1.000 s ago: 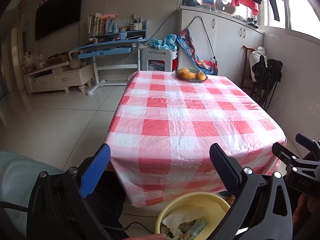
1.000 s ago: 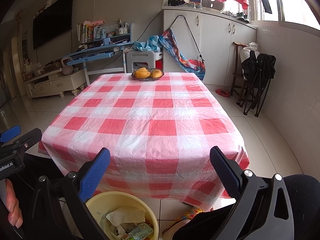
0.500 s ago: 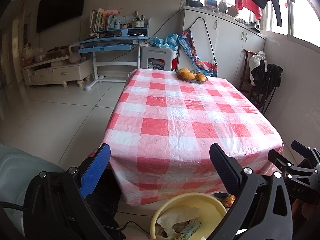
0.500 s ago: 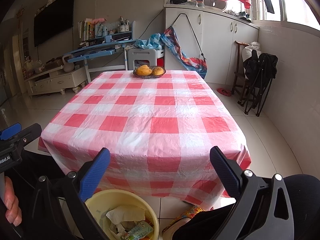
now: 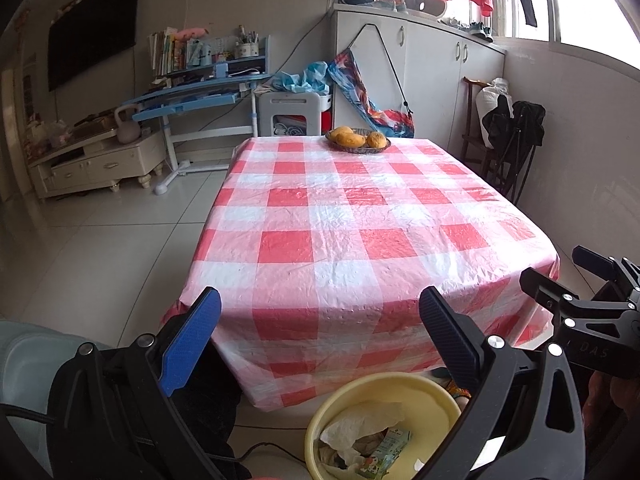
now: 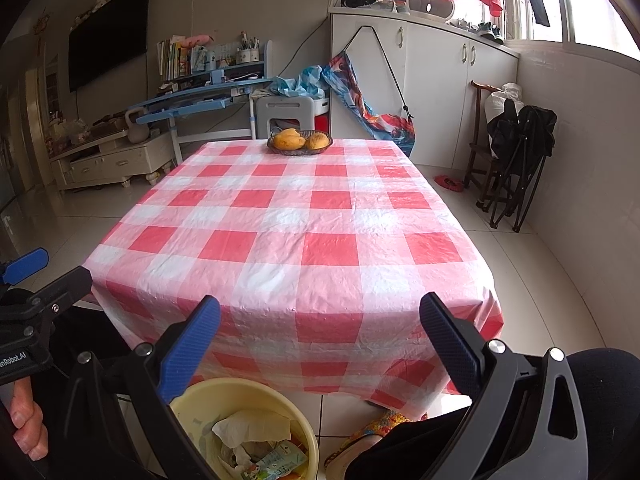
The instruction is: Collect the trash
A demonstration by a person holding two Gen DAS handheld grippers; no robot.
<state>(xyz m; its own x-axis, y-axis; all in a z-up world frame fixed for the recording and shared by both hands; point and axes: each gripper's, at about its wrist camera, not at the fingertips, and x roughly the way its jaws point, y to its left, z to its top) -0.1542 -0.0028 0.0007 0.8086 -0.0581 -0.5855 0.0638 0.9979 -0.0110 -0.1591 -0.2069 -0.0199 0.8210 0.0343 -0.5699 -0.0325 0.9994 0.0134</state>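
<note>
- The table [image 5: 360, 240] fills the middle of the room under a red-and-white checked plastic cloth that hangs over its near edge.
- A white cabinet [image 6: 440, 80] runs along the far right wall, with a blue desk [image 5: 192, 96] to the left of it beyond the table.
- Folded black chairs [image 6: 520, 152] lean by the right wall, well apart from the table.
- The yellow bin [image 6: 208, 396] stands on the floor just below the table's near edge; crumpled paper [image 6: 252, 432] and a small printed carton [image 6: 280, 462] lie inside it.
- The left gripper [image 5: 320, 312] is held above the bin and before the table edge, its blue-padded fingers spread wide with nothing between them.
- The right gripper [image 6: 320, 312] is beside it at the same height, likewise spread wide and empty.
- A dark basket of yellow fruit [image 6: 299, 142] sits at the table's far end.
</note>
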